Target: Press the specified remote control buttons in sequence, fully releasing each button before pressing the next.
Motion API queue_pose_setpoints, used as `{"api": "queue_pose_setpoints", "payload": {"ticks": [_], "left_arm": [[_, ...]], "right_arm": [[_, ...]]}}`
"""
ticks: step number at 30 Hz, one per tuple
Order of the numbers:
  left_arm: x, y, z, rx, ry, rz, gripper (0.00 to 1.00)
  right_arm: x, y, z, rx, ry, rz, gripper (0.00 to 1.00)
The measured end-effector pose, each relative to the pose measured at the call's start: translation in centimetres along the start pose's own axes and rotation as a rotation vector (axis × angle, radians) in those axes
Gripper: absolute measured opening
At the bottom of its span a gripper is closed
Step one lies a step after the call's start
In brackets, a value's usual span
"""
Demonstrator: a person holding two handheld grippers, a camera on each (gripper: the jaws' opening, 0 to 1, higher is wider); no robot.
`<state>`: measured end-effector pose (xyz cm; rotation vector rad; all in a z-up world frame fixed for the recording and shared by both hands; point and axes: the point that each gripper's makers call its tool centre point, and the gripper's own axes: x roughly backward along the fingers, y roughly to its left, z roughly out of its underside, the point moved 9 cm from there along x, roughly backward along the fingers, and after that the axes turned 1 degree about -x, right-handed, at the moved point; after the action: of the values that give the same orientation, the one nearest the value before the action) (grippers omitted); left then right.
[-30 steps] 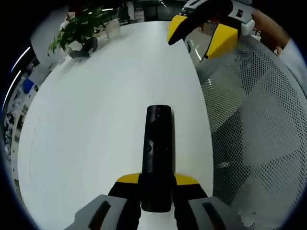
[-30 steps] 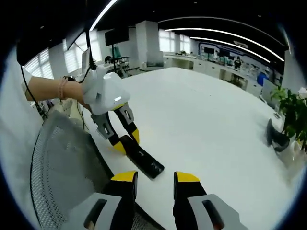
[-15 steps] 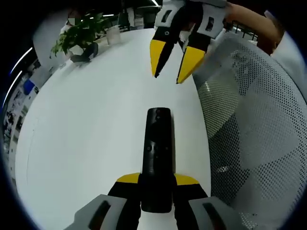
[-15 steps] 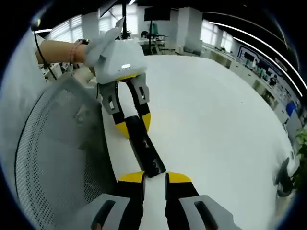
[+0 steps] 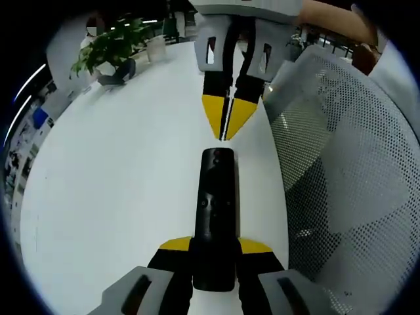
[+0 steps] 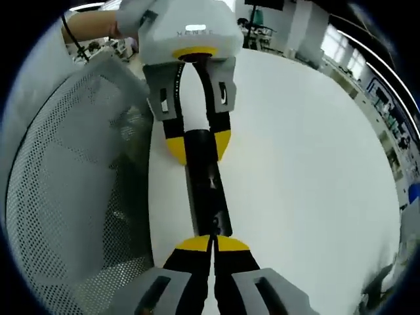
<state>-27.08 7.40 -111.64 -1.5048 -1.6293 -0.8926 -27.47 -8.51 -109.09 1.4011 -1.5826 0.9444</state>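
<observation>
A black remote control (image 5: 216,203) lies lengthwise over the white table (image 5: 118,170). My left gripper (image 5: 215,252) is shut on its near end, with a yellow tip on each side. My right gripper (image 5: 227,121) comes down from the top with its jaws shut together, the tips right at the remote's far end. In the right gripper view, the right gripper (image 6: 213,241) is shut, its tips over one end of the remote control (image 6: 207,187), and the left gripper (image 6: 198,143) clamps the other end. I cannot tell whether the tips touch a button.
A grey mesh chair (image 5: 341,170) stands close beside the table edge and the remote, and its mesh chair back (image 6: 65,170) sits to the left of the grippers. A potted plant (image 5: 108,39) sits at the far end of the table. A person's arm (image 6: 92,23) holds the left gripper.
My right gripper has swung in over the table to the remote's far end and its jaws have gone from open to shut. The left gripper keeps its hold on the remote.
</observation>
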Motion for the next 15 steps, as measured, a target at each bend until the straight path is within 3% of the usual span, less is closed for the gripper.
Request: {"api": "queue_pose_setpoints", "payload": {"ticks": [10, 15], "left_arm": [[0.0, 0.0, 0.0, 0.002, -0.005, 0.003, 0.22], [0.1, 0.0, 0.1, 0.0, -0.016, 0.003, 0.22]], "right_arm": [[-0.8, -0.6, -0.2, -0.001, 0.0, -0.028, 0.0], [-1.1, -0.5, -0.3, 0.032, 0.032, -0.016, 0.0]]}}
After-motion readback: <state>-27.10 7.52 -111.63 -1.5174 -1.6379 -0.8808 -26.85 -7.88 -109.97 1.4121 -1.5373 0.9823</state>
